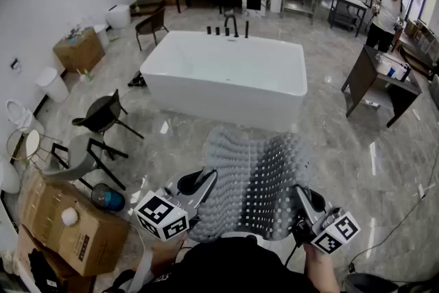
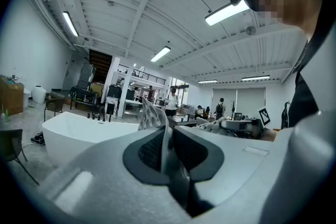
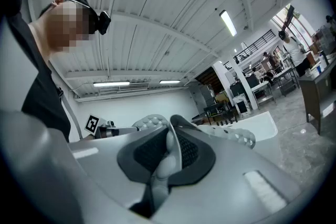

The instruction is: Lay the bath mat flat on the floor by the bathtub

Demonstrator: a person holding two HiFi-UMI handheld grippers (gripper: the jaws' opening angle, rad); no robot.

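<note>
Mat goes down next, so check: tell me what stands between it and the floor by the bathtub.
Nothing visible. The bath mat hangs above bare floor right in front of the bathtub; the black chair stands well off to the left.

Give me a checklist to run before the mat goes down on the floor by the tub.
1. Left gripper grip: jaws shut on an edge of the bath mat. Ok.
2. Right gripper grip: jaws shut on the mat's other side. Ok.
3. Mat flat: it is held up and bows between the grippers. Not ok.
4. Floor in front of the bathtub: the strip in view is bare, but the mat hides the part under it. Cannot tell.
5. Dark chair: stands off to the left, apart from the drop spot. Ok.
</note>
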